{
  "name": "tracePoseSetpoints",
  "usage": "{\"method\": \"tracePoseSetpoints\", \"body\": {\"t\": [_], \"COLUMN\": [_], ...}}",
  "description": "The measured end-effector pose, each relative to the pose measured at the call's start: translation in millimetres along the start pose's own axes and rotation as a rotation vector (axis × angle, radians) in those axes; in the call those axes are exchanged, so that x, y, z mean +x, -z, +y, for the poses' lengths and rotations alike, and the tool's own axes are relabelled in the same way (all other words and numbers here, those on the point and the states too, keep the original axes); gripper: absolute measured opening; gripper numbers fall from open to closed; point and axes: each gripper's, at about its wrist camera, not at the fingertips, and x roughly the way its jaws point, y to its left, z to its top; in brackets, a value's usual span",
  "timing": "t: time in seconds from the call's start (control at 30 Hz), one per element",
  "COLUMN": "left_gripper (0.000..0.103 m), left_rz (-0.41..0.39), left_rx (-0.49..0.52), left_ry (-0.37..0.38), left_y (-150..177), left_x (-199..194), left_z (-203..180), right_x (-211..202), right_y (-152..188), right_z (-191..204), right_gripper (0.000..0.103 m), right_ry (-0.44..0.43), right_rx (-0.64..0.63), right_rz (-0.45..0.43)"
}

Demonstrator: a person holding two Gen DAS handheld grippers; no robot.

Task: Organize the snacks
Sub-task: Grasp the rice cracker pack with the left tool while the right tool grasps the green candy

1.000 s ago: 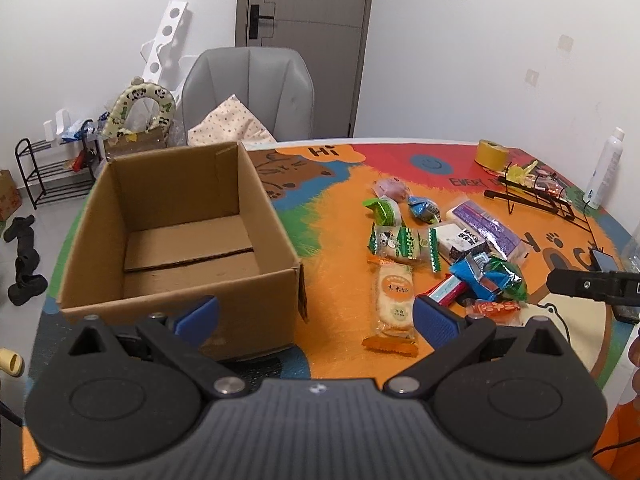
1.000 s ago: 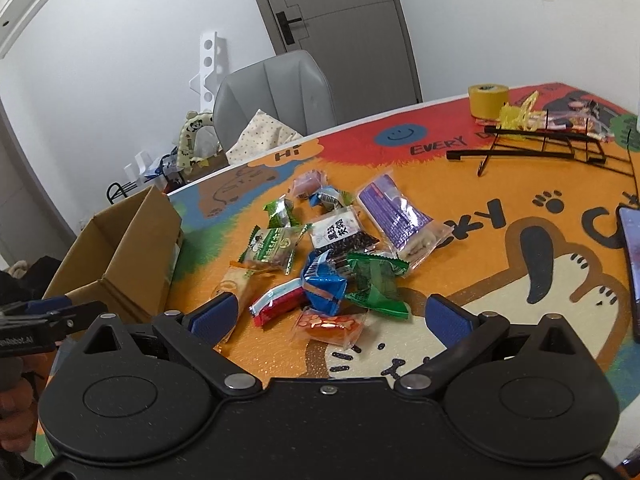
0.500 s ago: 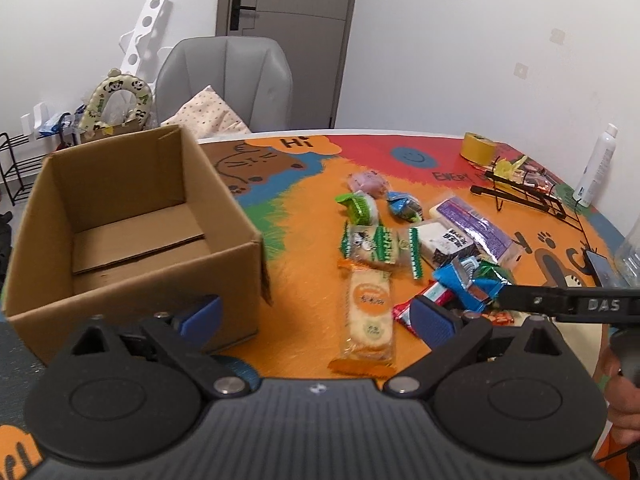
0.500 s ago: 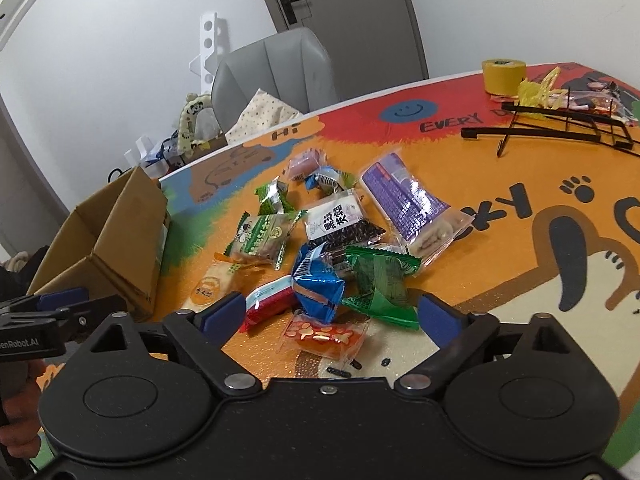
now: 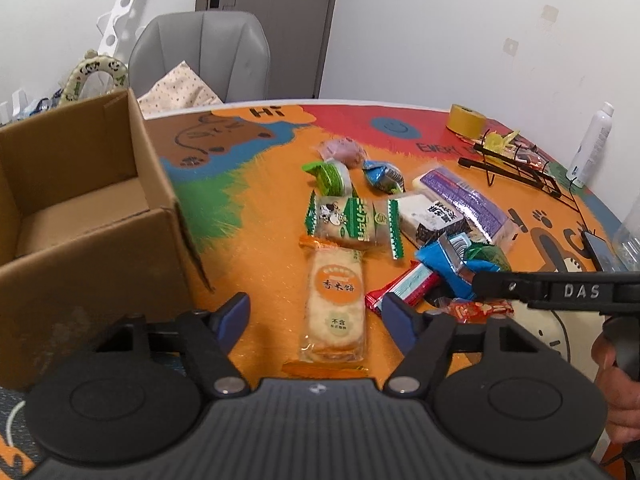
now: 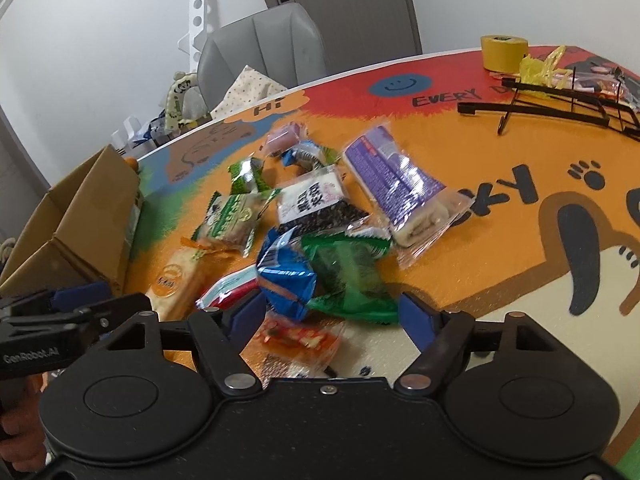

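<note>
Both grippers have come lower over the snack pile mid-table. The left gripper (image 5: 314, 316) now frames the rice cracker pack (image 5: 335, 307), jaws closing but clear of it. The right gripper (image 6: 332, 314) closes around the small orange packet (image 6: 298, 338), not yet touching. The cardboard box (image 5: 80, 216) sits at the table's left edge.

Both grippers' fingers (image 5: 236, 312) closing, unloaded

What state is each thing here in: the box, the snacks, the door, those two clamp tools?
Cardboard box: open, empty as far as visible.
Rice cracker pack: sealed, lying flat.
Snack pile: loose on the table, none boxed.
Door: shut.
Left hand-held gripper: closing around the rice cracker pack, no contact.
Right hand-held gripper: closing, holding nothing.
</note>
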Motion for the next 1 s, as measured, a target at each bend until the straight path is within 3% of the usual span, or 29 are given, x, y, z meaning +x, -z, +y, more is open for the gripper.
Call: {"method": "tracePoseSetpoints", "body": {"t": [0.1,0.3,0.63,0.7,0.73,1.0], "left_gripper": [0.063,0.055,0.053,0.048,0.037,0.033], "left_rz": [0.011,0.024,0.022,0.019,0.016,-0.027], "left_rx": [-0.01,-0.027,0.019,0.03,0.032,0.033], "left_ry": [0.001,0.003,-0.013,-0.01,-0.005,0.012], "left_y": [0.4,0.9,6.3,7.2,7.6,3.8], "left_x": [6.5,14.9,21.9,21.7,21.7,10.1], "left_z": [0.4,-0.1,-8.2,-10.6,-11.5,-13.9], "right_x": [0.8,1.2,12.6,12.9,12.6,-5.3], "right_y": [-4.0,-11.6,-4.0,-3.0,-2.4,-3.7], "right_z": [-5.9,-18.4,-5.1,-0.5,0.7,-7.4], "right_gripper": [0.072,0.053,0.049,0.04,0.03,0.028], "right_ry": [0.016,0.017,0.076,0.093,0.087,0.038], "right_rx": [0.006,0.043,-0.029,-0.053,-0.061,-0.005], "right_rz": [-0.011,-0.027,-0.013,-0.01,-0.007,-0.045]}}
